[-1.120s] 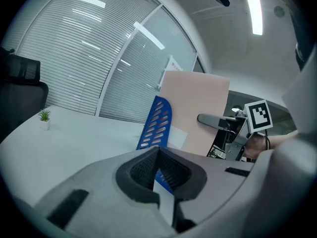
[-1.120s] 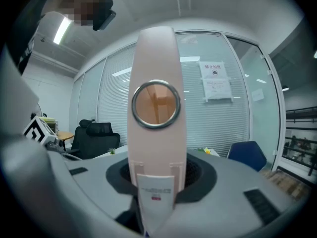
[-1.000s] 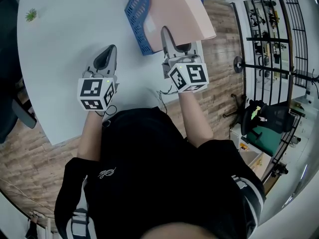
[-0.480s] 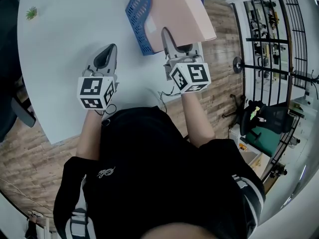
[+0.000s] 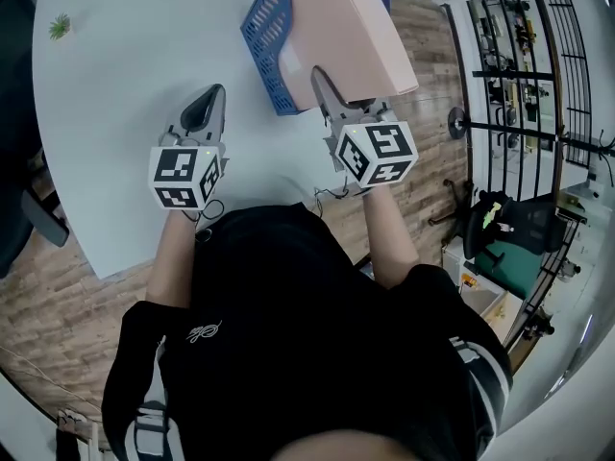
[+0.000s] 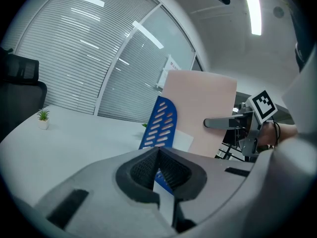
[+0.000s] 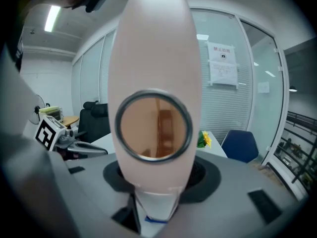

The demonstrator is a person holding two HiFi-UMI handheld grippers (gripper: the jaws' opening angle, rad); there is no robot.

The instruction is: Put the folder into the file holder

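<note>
A pink folder [image 5: 357,25] stands on edge in the blue slotted file holder [image 5: 261,38] at the table's far right. My right gripper [image 5: 334,92] is at the folder's near end, one finger alongside its left face. In the right gripper view the folder's spine [image 7: 156,58], with its round ring hole [image 7: 153,124], stands between the jaws of the right gripper [image 7: 159,181]. These jaws have just been opening, and dark pad shows on both sides of the spine. My left gripper [image 5: 205,104] rests shut over the white table [image 5: 115,75], with nothing in it.
A small potted plant [image 5: 61,28] sits at the table's far left. A black office chair [image 6: 17,83] stands beyond it. A blue chair [image 7: 240,145] and a yellow flower [image 7: 204,139] are past the folder. Wooden floor and black railings [image 5: 519,75] lie to the right.
My right gripper has shifted slightly right and turned, and the folder's near end has swung with it. The left gripper has not moved.
</note>
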